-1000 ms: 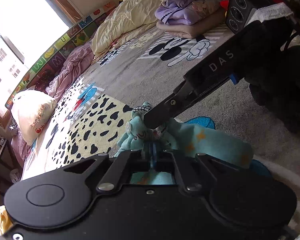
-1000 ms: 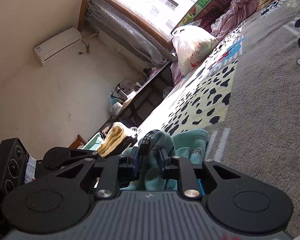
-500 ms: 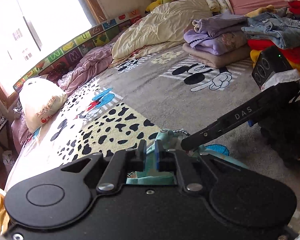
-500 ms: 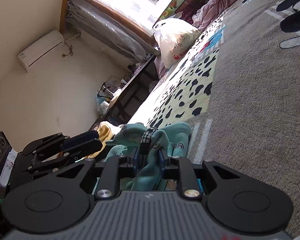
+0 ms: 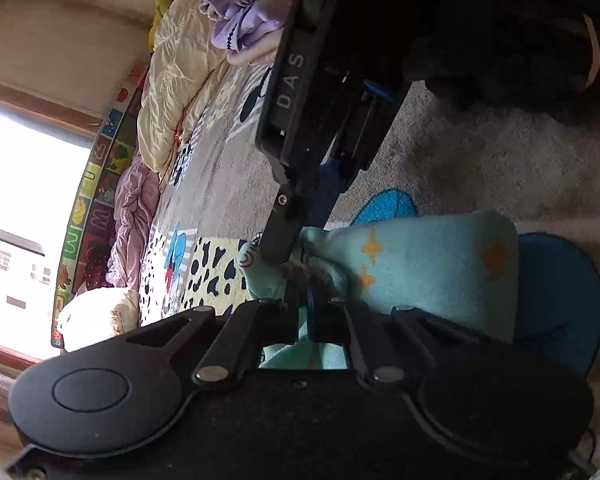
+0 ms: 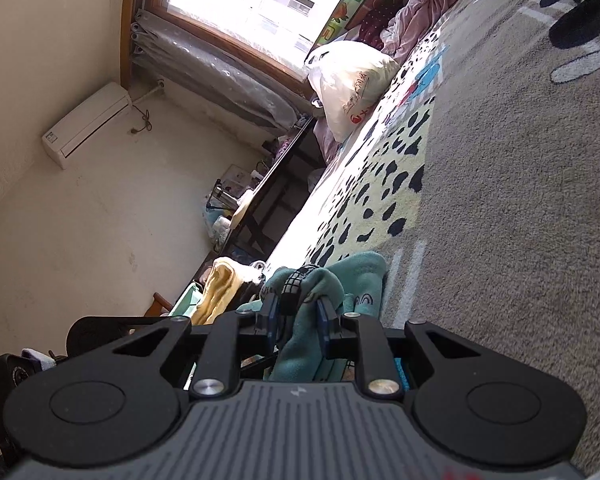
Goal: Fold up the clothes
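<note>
Currently both grippers pinch the same teal fleece garment above the grey cartoon bedspread. Left gripper: jaws closed on a bunched edge of the cloth. Right gripper: jaws clamped on a gathered fold with a black checked trim. The right tool comes in steeply, meeting the cloth just ahead of the left fingertips. Judgement: two close pinch points gather one edge so the body of the cloth hangs free for a fold. Its visible bulk runs rightward from the pinch in the left view; true long axis cannot be told. Folded purple clothes sit well apart.
</note>
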### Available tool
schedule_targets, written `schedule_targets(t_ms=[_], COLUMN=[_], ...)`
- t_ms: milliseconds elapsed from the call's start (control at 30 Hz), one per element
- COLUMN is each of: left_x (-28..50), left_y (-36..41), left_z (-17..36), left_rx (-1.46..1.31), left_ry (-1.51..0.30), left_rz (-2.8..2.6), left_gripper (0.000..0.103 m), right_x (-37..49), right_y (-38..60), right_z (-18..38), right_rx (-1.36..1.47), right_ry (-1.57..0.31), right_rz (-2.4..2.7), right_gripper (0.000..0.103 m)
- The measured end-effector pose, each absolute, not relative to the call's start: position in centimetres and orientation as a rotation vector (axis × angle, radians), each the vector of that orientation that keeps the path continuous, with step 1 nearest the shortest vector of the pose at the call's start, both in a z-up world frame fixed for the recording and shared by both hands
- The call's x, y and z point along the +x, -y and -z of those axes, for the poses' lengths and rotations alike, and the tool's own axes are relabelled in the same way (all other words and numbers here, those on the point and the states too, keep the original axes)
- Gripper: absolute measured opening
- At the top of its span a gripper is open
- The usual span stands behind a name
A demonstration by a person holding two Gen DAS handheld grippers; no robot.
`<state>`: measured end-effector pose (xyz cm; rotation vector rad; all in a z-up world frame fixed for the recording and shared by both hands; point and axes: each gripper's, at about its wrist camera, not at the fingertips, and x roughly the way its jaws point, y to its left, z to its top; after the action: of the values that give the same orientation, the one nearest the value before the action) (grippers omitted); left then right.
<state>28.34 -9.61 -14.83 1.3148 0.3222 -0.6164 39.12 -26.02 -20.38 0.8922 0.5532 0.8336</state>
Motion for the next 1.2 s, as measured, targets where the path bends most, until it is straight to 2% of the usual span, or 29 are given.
schedule_targets(t_ms=[100,167,267,400,500,567,700,767,800,833,1200], left_x=[28.3,28.2,28.2,29.7,30.8,32.2,36.2,37.4,37.9,38.4,40.9], left_y=[10.4,10.8,11.1,8.4,6.4,4.8,2.1,2.0,2.1,2.2,-1.2], left_z=[14.8,15.1,15.7,12.6,10.3,8.8,8.3,8.8,9.2,9.6,8.7], left_rx=[1.464,1.544,1.613,1.279,1.027,0.842,0.536,0.448,0.42,0.391,-0.025], left_ry=[-0.364,-0.374,-0.373,-0.464,-0.522,-0.549,-0.617,-0.665,-0.685,-0.705,-0.774], left_rz=[0.654,0.67,0.671,0.649,0.626,0.594,0.631,0.709,0.726,0.743,0.79], left_gripper=[0.001,0.001,0.0,0.0,0.009,0.01,0.011,0.021,0.032,0.038,0.037], right_x=[39.1,39.5,39.2,39.2,39.3,39.4,39.6,39.7,39.8,39.8,40.1], right_y=[26.4,25.8,24.4,24.4,24.6,24.8,25.3,25.4,25.5,25.5,25.7], right_z=[20.1,19.9,19.3,19.4,19.6,19.8,20.2,20.4,20.4,20.5,21.0], right_rx=[0.918,0.876,0.747,0.736,0.76,0.78,0.834,0.853,0.86,0.868,0.895], right_ry=[-0.505,-0.521,-0.55,-0.574,-0.579,-0.582,-0.593,-0.597,-0.599,-0.6,-0.63], right_rz=[-0.824,-0.822,-0.792,-0.778,-0.778,-0.786,-0.805,-0.813,-0.817,-0.818,-0.814], right_gripper=[0.025,0.032,0.032,0.03,0.029,0.028,0.028,0.028,0.028,0.028,0.027])
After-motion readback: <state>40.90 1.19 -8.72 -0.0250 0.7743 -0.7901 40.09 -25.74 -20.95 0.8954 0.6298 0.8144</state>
